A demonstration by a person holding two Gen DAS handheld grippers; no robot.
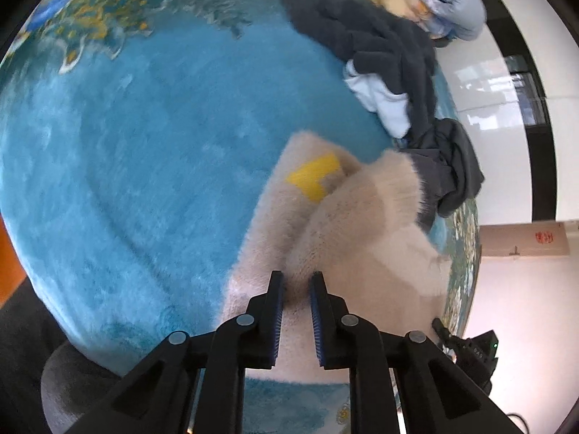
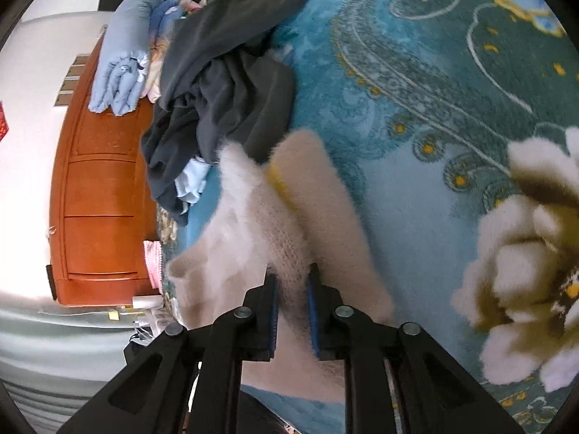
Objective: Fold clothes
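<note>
On blue blanket (image 1: 126,144): one cream sweater (image 1: 343,224), mid-fold.
We pinch it in both tongs, left (image 1: 296,278) and right (image 2: 292,271), jaws narrowly parted around fuzzy fabric; its length runs forward toward the dark clothes (image 1: 380,47).

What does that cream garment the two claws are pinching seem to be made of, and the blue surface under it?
The cream sweater looks like a fuzzy, mohair-like knit: long hairs fringe its edges, and an open knit shows in the right wrist view. The blue blanket looks like matte plush fleece, with short brushed pile. Exact fibres can't be told.
</note>
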